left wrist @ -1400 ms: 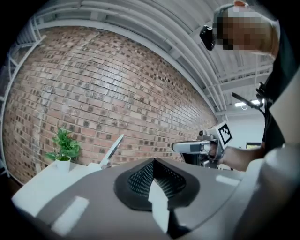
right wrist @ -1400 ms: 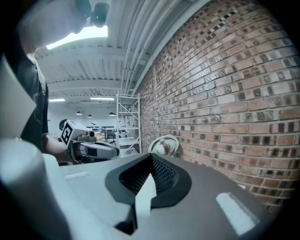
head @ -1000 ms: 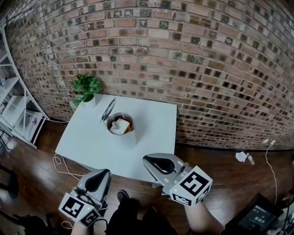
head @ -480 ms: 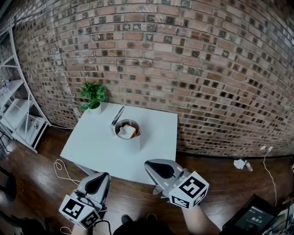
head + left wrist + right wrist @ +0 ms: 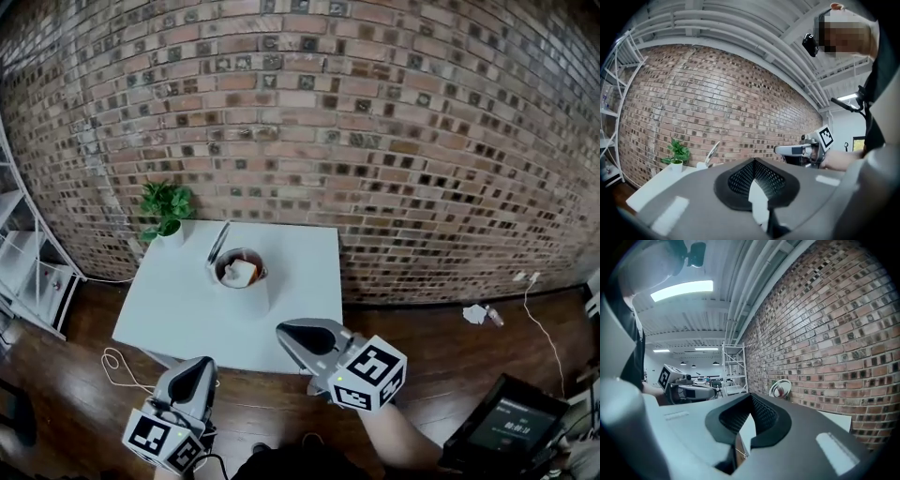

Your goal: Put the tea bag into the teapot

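A white teapot [image 5: 242,284] stands open on the white table [image 5: 173,305], its shiny lid [image 5: 218,244] tipped up at the back left. A pale tea bag [image 5: 242,272] lies inside the pot's mouth. My left gripper [image 5: 208,364] hangs shut and empty below the table's front edge. My right gripper [image 5: 284,330] is shut and empty too, level with the front edge and apart from the pot. The left gripper view shows the lid [image 5: 711,153] and the right gripper [image 5: 797,150] beyond shut jaws. The lid [image 5: 780,388] also shows in the right gripper view.
A small potted plant [image 5: 165,206] stands at the table's far left corner against the brick wall [image 5: 375,141]. White shelving [image 5: 23,267] is at the left. A cable [image 5: 117,361] and crumpled paper [image 5: 475,314] lie on the wooden floor. A dark device [image 5: 502,427] sits at the lower right.
The head view has swung, so the table and pot sit a little further left. Both grippers stay shut and low in front of the table; the tea bag stays in the pot.
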Demonstrator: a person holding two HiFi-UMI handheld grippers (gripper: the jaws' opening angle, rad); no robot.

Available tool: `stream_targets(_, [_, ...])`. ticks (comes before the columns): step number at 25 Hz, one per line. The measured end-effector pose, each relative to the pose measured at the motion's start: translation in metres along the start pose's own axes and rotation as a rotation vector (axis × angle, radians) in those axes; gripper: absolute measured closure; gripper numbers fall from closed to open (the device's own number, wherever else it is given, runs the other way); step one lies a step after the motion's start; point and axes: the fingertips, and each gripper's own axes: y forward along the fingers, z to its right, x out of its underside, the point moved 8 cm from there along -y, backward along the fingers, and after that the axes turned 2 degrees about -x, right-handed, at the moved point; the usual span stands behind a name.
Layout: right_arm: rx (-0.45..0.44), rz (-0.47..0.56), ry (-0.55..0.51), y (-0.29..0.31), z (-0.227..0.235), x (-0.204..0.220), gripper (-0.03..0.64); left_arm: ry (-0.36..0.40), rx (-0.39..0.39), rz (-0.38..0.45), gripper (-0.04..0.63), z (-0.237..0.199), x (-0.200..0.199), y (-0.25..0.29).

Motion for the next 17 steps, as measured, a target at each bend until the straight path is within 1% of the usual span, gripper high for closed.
stream_targets(5, [0.005,0.000,-0.014,-0.0007,-0.0025,-0.0035,0.615,0.022,0.028,0.006,0.591,0.0019,-0.0009,0.0041])
stream_targets(11, [0.013,-0.006,-0.021,0.0007,-0.0020,-0.0082,0.615,0.012,0.019,0.020,0.591,-0.0027,-0.0038,-0.0017])
stream_targets(17, [0.016,0.003,-0.034,-0.0061,-0.0024,-0.0070,0.615,0.028,0.020,0.015,0.591,-0.0006,-0.0001,0.0024])
